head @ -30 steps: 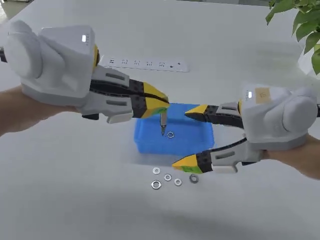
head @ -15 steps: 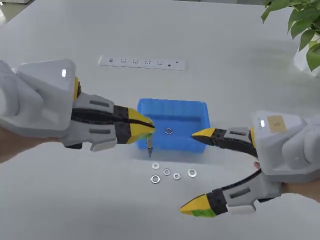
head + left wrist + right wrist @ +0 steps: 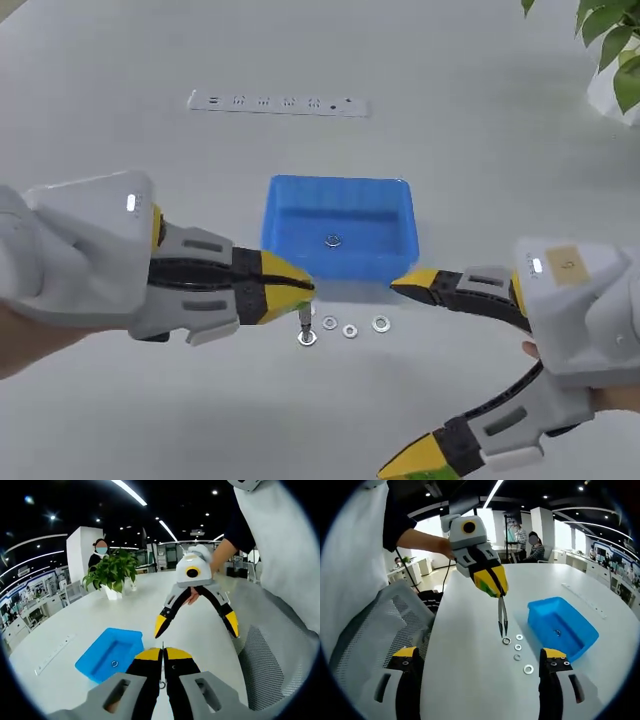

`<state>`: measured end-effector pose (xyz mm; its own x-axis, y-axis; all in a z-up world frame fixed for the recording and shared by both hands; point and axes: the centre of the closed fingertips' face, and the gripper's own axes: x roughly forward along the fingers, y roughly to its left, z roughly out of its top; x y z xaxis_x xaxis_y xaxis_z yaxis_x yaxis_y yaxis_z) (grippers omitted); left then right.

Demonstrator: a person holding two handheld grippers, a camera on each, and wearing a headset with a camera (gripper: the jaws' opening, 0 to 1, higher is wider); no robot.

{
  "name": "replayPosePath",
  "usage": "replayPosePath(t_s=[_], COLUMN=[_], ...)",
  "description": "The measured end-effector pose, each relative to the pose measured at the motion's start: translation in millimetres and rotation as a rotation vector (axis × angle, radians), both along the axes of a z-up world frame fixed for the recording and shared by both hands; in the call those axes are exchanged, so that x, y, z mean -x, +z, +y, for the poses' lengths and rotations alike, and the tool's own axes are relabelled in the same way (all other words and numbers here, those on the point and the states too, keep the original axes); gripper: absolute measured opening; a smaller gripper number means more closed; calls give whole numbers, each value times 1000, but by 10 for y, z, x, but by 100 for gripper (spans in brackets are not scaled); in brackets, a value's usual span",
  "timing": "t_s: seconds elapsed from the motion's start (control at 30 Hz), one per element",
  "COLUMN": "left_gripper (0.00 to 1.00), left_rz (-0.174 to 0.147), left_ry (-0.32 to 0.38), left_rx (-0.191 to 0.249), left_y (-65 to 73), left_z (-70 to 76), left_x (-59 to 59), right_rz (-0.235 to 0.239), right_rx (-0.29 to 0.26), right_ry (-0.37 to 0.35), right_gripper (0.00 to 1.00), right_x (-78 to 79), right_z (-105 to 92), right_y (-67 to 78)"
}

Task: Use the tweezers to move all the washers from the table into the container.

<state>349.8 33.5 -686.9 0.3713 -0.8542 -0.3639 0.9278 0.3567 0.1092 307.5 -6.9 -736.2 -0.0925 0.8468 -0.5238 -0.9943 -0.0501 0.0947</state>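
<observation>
The blue container (image 3: 340, 215) holds one washer (image 3: 332, 240). Several washers (image 3: 350, 331) lie in a row on the white table just in front of it. My left gripper (image 3: 308, 290) is shut on the metal tweezers (image 3: 304, 318), which point down at the leftmost washer (image 3: 307, 338). In the right gripper view the tweezers (image 3: 502, 615) hang under the left gripper (image 3: 490, 582), tips just above a washer (image 3: 506, 641). My right gripper (image 3: 410, 375) stands wide open and holds nothing, to the right of the washers. The left gripper view shows the container (image 3: 112, 652) and the right gripper (image 3: 195, 625).
A white power strip (image 3: 278, 103) lies behind the container. Plant leaves (image 3: 610, 50) hang at the far right corner. A mesh chair (image 3: 395, 615) stands by the table's near edge. People stand in the room behind.
My left gripper has carried the tweezers from above the container down to the washers in front of it. The right gripper has drawn back toward me. The head camera has shifted.
</observation>
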Motion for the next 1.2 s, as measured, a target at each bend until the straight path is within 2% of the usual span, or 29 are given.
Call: replayPosePath(t_s=[0.2, 0.4, 0.47, 0.73, 0.8, 0.87, 1.0, 1.03, 1.13, 1.2], left_gripper=[5, 5, 5, 5, 5, 5, 5, 5, 5, 5], left_rz=[-4, 15, 17, 43, 62, 63, 78, 80, 85, 89], left_ry=[1, 2, -1, -4, 6, -2, -14, -18, -26, -29], left_rx=[4, 12, 0, 7, 5, -11, -19, -22, -32, -33], left_y=[-46, -100, -119, -110, -106, -106, -109, -111, -117, -119], left_z=[-15, -10, 1, 40, 60, 61, 55, 53, 57, 62], left_x=[-17, -23, -20, 11, -9, -11, -15, -16, -20, -20], right_rz=[16, 33, 36, 48, 52, 58, 35, 9, -7, -26], right_rx=[9, 7, 5, 2, 2, 5, 13, 9, 6, 17], right_ry=[4, 2, 1, 2, 12, 21, 40, 50, 56, 78], right_gripper=[100, 100, 100, 100, 100, 100, 95, 92, 83, 73], right_x=[21, 25, 18, 7, 2, -8, -70, -105, -175, -205], right_z=[-11, 15, 25, 111, 150, 196, 293, 334, 432, 488], right_y=[-53, -70, -76, -105, -123, -145, -197, -201, -222, -244])
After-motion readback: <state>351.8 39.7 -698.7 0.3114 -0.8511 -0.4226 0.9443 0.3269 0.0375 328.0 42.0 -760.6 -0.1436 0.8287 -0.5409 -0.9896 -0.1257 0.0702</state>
